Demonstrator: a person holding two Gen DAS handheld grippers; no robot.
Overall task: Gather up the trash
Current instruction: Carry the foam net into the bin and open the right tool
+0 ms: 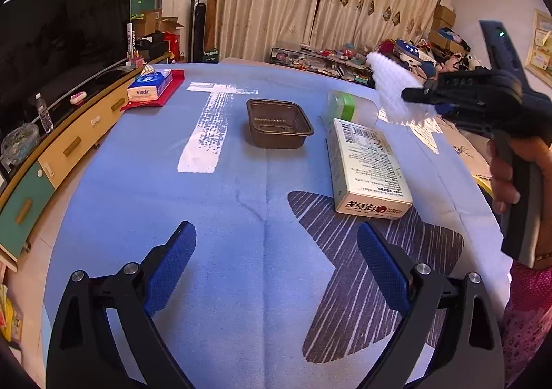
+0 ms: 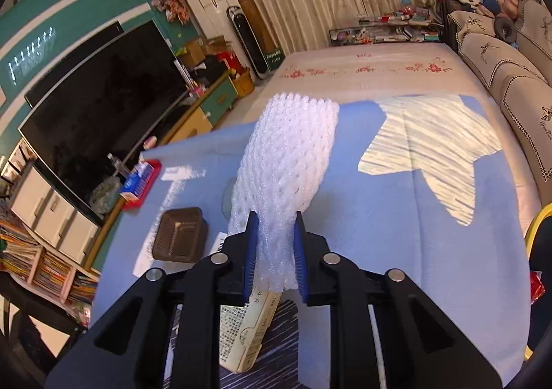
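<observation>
Two grippers over a blue tablecloth (image 1: 220, 216) with a white T mark and a grey striped star print.

Largest item: cream carton (image 1: 365, 164), printed label and barcode, lying flat at 3 o'clock of the cloth in the left wrist view, one end on the star print. In the right wrist view it shows below the fingers at 6 o'clock.

White foam fruit net (image 2: 289, 161): clear of the table, one end pinched between the blue pads of the right gripper (image 2: 276, 251); jaws narrowed down onto the foam, net squeezed thin at the pads and flaring out beyond them. Left wrist view puts the same net at 2 o'clock, sticking out leftward from the gripper, a hand on the grip behind.

Brown plastic tray (image 1: 279, 123): empty, upright, near cloth centre, 12 o'clock from the left gripper (image 1: 276, 271); apart from the carton.

Clear container with a green lid (image 1: 345, 106): just beyond the carton's far end; touching or not, cannot tell.

Left gripper: jaws spread wide, nothing between the pads, above bare cloth.

Vinda tissue pack (image 1: 150, 85): on a red mat at 11 o'clock, cloth's far-left corner.
</observation>
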